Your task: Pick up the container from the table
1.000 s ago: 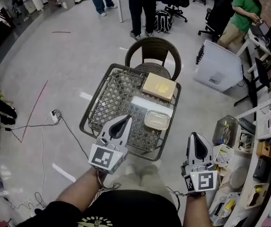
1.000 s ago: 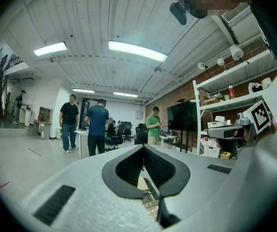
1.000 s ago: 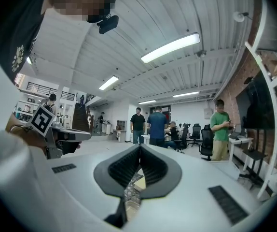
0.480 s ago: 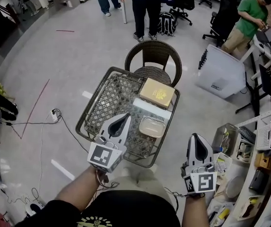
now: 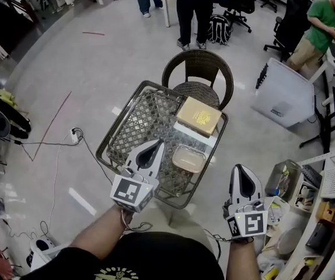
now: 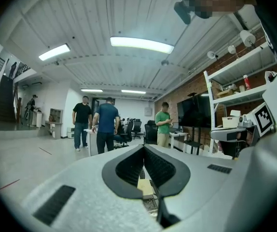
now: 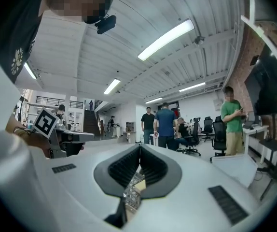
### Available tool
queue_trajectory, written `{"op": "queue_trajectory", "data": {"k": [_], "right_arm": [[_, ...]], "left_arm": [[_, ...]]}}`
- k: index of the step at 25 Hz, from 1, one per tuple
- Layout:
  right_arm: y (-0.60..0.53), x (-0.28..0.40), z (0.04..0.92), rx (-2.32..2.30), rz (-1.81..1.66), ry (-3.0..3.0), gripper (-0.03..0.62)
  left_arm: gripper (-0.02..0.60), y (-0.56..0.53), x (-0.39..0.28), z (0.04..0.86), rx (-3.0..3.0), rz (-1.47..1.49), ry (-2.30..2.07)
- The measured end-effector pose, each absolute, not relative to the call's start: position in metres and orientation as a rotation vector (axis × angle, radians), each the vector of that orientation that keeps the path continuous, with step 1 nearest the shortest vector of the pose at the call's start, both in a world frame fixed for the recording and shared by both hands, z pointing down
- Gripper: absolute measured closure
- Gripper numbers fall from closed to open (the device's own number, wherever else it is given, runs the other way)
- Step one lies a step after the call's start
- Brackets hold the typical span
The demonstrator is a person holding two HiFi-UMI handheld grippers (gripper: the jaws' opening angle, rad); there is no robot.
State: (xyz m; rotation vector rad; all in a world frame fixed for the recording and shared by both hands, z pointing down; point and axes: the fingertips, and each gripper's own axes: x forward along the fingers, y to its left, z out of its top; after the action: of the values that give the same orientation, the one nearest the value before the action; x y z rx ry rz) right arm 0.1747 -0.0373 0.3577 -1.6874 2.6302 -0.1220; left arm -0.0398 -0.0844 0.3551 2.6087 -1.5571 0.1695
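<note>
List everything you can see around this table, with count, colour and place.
table: one, dark wire lattice, centre
container: one, clear, table's near right part
box: one, tan, table's far right corner
sheet: one, white, between box and container
chair: one, brown wicker, behind table
storage bin: one, white, floor at right
backpack: one, black, far floor
left gripper: one, grey-white, shut, empty, over table's near edge
right gripper: one, grey-white, shut, empty, right of table

Open-plan office or lab: swivel chairs (image 5: 285, 23), cluttered shelves (image 6: 235, 96), brick wall (image 6: 189, 88), strip lights (image 6: 141, 44), people (image 5: 196, 4) standing about.
</note>
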Motion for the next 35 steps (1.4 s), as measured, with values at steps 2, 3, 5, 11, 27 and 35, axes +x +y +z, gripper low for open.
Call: {"op": "queue_trajectory", "data": {"k": [2, 3, 5, 11, 27, 35], "right_arm": [[-0.039, 0.176, 0.360, -1.684, -0.148, 2.619, 0.583], [-0.040, 0.177, 0.362, -1.685, -0.159, 2.614, 0.583], [-0.044, 0.178, 0.365, -1.692, -0.169, 2.612, 0.583], [-0.052, 0.177, 0.373, -1.748, -0.184, 2.590, 0.583], [-0.088, 0.153, 0.427, -1.896, -0.300, 2.565, 0.583], [-0.100, 0.148, 0.464, -1.958, -0.387, 2.585, 0.583]], "left_arm": [[0.572, -0.083, -0.039, 0.358, 2.610, 0.189, -1.545], [0.572, -0.083, -0.039, 0.360, 2.608, 0.202, -1.544], [0.572, -0.086, -0.041, 0.361, 2.604, 0.222, -1.550], [0.572, -0.096, -0.045, 0.380, 2.598, 0.254, -1.496], [0.572, -0.143, -0.051, 0.454, 2.570, 0.306, -1.245], [0.572, -0.153, -0.051, 0.497, 2.508, 0.358, -1.169]]}}
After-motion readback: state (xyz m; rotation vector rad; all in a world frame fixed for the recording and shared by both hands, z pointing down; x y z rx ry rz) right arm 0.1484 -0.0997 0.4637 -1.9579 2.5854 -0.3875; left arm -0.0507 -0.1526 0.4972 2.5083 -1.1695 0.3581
